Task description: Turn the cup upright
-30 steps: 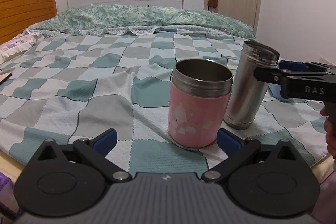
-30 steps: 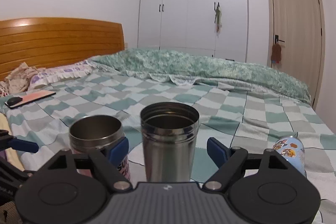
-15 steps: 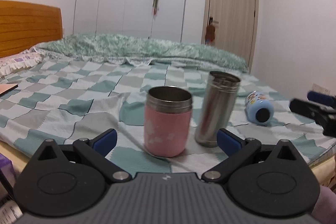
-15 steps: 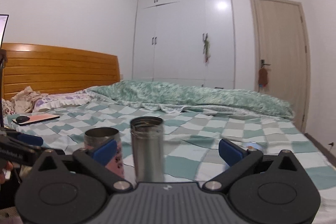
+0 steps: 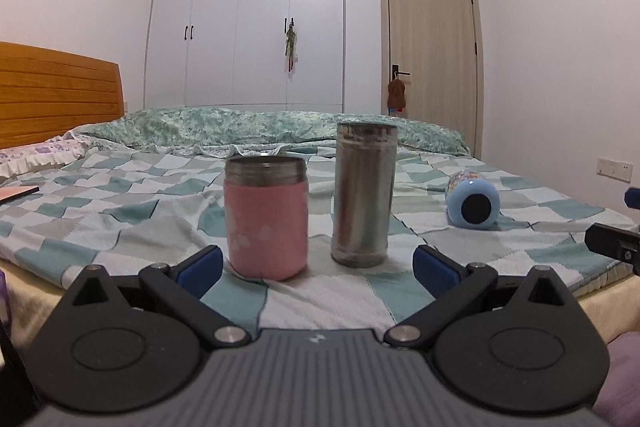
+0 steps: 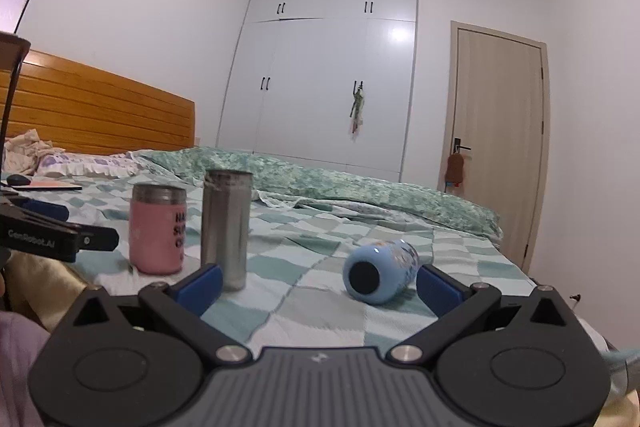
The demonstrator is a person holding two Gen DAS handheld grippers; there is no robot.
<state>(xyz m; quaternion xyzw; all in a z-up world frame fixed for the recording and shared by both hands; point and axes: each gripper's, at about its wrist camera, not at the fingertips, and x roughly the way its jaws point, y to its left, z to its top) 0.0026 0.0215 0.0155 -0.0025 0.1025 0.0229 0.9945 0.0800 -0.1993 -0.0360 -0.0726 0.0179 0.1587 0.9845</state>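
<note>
Three drinking vessels sit on the bed (image 5: 140, 211): one pink cup (image 5: 266, 223) standing upright, one tall steel tumbler (image 5: 363, 193) standing upright just beside it, and one light blue cup (image 5: 473, 203) lying on its side toward the bed's right edge. Two grippers are in view, the left gripper (image 5: 318, 263) and the right gripper (image 6: 319, 281), each with two blue-padded fingers. One phone (image 6: 54, 185) and one dark mouse (image 6: 18, 179) lie near the headboard. One wardrobe (image 5: 248, 19) and one door (image 5: 432, 55) stand behind.
</note>
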